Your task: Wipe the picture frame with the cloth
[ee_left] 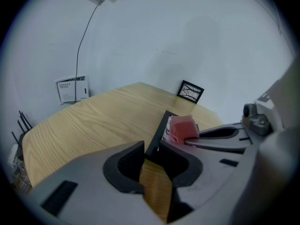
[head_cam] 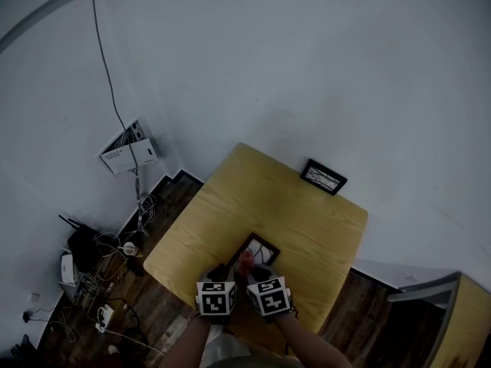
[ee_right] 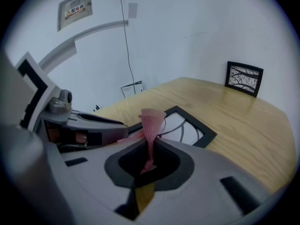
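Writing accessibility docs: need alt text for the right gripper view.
The right gripper pinches a pink cloth over a black frame on a wooden table. The left gripper reaches in from the left to the frame's edge; a second frame stands at the table's far edge.

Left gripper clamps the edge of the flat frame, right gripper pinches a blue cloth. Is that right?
Not quite. The cloth is pink, not blue, as the right gripper view shows. The rest stands: the left gripper clamps the edge of the flat frame, and the right gripper pinches the cloth.
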`<state>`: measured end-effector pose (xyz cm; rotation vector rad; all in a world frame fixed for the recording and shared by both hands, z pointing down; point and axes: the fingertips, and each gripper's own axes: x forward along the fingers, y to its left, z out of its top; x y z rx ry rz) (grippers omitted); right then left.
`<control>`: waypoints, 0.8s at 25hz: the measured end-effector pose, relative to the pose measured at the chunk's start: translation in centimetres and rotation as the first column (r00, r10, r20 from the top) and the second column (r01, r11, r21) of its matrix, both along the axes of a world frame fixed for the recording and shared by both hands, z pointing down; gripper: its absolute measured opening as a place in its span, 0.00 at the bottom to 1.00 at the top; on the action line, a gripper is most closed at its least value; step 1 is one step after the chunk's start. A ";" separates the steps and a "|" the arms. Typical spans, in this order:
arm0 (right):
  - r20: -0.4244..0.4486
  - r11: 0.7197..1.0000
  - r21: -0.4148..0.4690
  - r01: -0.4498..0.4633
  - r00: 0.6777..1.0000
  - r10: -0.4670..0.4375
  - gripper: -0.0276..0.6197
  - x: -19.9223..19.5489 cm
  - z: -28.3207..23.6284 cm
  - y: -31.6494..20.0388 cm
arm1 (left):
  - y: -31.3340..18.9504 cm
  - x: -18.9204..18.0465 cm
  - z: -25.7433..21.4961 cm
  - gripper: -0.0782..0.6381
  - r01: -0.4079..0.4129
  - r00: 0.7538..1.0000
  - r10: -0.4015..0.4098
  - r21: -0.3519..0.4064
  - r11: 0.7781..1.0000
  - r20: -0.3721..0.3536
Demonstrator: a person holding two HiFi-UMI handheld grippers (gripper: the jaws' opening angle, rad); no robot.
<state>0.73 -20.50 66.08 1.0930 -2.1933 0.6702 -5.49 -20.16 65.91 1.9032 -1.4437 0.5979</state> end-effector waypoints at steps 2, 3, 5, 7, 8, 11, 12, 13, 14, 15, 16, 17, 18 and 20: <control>-0.015 1.000 0.005 0.004 1.000 -0.004 0.07 0.3 0.0 0.1 | 0.0 0.0 -0.1 0.23 -0.001 1.000 0.001 -0.001 1.000 0.004; -0.025 1.000 0.004 0.005 1.000 -0.005 0.07 0.6 0.0 0.2 | 0.0 0.0 -0.1 0.23 -0.002 1.000 0.002 -0.001 1.000 0.006; -0.038 1.000 -0.004 0.002 0.999 -0.003 0.07 1.0 0.1 0.6 | 0.0 0.0 -0.1 0.23 -0.003 1.000 0.003 -0.003 1.000 0.007; -0.027 1.000 -0.014 -0.007 1.000 0.007 0.07 1.4 0.2 0.8 | 0.1 0.0 -0.2 0.23 -0.004 1.000 0.004 -0.004 1.000 0.009; -0.016 1.000 -0.018 -0.014 1.000 0.014 0.07 1.5 0.3 0.9 | 0.1 0.0 -0.2 0.23 -0.003 1.000 0.003 -0.003 1.000 0.010; 0.005 1.000 -0.016 -0.027 1.000 0.027 0.07 1.7 0.4 0.9 | 0.0 0.0 -0.1 0.23 0.002 1.000 -0.002 0.001 1.000 0.009; 0.009 1.000 -0.011 -0.029 1.000 0.029 0.07 1.7 0.4 0.8 | 0.0 0.0 -0.1 0.23 0.002 1.000 -0.002 0.003 1.000 0.007; 0.011 1.000 -0.005 -0.030 0.999 0.030 0.07 1.6 0.4 0.8 | 0.0 0.0 -0.1 0.23 0.003 1.000 -0.003 0.005 1.000 0.005; 0.014 1.000 0.001 -0.030 0.999 0.030 0.07 1.5 0.4 0.8 | 0.0 0.0 -0.1 0.23 0.003 1.000 -0.003 0.006 1.000 0.003; 0.017 0.999 0.004 -0.032 0.999 0.032 0.07 1.5 0.4 0.8 | 0.0 0.0 -0.1 0.23 0.003 1.000 -0.003 0.008 1.000 0.002; 0.021 0.999 0.005 -0.036 0.999 0.036 0.07 1.5 0.4 0.8 | 0.0 0.0 -0.1 0.23 0.002 1.000 -0.002 0.010 1.000 0.002; 0.027 0.999 0.003 -0.042 0.999 0.042 0.07 1.5 0.4 0.8 | 0.0 0.0 -0.1 0.23 -0.002 1.000 0.002 0.014 1.000 0.005; 0.036 0.999 0.000 -0.052 0.998 0.052 0.07 1.5 0.3 0.7 | 0.0 0.0 -0.2 0.23 -0.007 1.000 0.006 0.020 1.000 0.008; 0.072 0.997 0.001 -0.081 0.994 0.081 0.07 1.6 -0.5 0.6 | -0.1 -0.1 -0.3 0.23 -0.006 1.000 0.006 0.033 0.999 0.005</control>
